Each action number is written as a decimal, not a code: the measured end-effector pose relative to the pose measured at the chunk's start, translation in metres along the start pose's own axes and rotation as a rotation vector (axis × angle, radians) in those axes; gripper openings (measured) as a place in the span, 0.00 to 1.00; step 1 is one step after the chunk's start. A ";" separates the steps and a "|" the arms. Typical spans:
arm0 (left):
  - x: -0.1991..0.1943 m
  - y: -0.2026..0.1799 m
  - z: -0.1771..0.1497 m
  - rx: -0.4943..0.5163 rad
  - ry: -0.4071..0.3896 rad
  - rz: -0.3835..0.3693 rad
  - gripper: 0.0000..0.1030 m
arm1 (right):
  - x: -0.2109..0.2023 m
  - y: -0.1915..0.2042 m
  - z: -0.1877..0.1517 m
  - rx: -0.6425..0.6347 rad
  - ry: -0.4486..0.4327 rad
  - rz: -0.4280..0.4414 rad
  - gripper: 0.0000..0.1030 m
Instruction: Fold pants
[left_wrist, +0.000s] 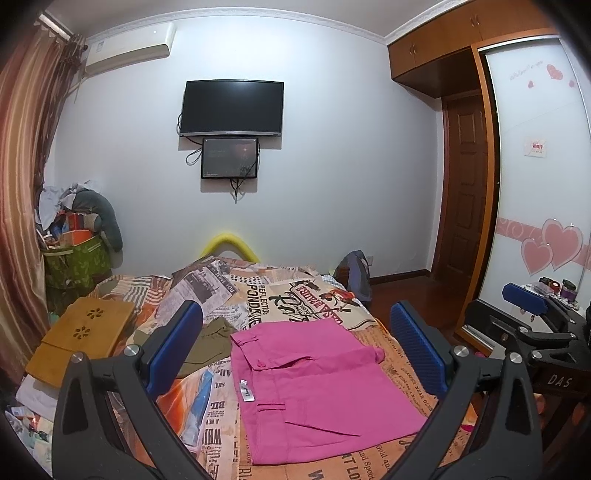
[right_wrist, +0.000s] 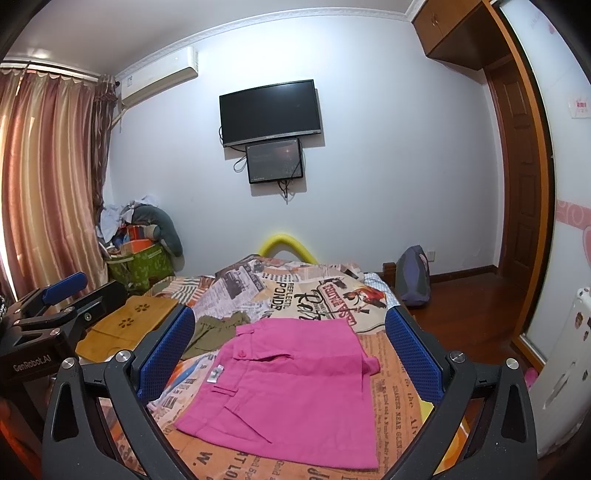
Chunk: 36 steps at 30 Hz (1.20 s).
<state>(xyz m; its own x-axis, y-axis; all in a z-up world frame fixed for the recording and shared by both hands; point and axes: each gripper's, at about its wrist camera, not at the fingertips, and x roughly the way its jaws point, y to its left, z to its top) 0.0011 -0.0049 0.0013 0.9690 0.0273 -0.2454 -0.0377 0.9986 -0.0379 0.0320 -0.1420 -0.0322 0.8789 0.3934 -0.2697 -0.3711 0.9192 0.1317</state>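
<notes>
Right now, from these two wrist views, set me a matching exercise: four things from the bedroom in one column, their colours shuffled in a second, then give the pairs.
Things:
1. folded pants on the bed
2. crumpled garment beside them
3. lap tray
4. television on the wall

Colours:
A. black
B. bright pink
C. light wood brown
D. olive green

Pairs: 1-B, 2-D, 3-C, 4-A

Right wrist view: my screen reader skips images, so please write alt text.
Folded pink pants lie on a newspaper-print bed between the open right tool fingers. An olive garment and wooden tray sit left; a television hangs beyond.
</notes>
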 end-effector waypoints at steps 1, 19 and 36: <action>0.000 0.000 0.000 0.001 -0.001 0.000 1.00 | 0.000 0.000 0.000 -0.001 0.000 -0.001 1.00; -0.004 -0.003 0.001 0.008 -0.014 0.002 1.00 | -0.006 -0.005 0.004 0.003 -0.007 -0.004 1.00; -0.001 -0.001 0.001 0.006 -0.012 0.010 1.00 | -0.006 -0.006 0.003 0.004 -0.005 -0.004 1.00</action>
<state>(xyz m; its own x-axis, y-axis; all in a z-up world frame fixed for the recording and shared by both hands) 0.0006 -0.0061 0.0022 0.9715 0.0379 -0.2339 -0.0460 0.9985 -0.0292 0.0299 -0.1495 -0.0283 0.8818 0.3895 -0.2658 -0.3663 0.9208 0.1341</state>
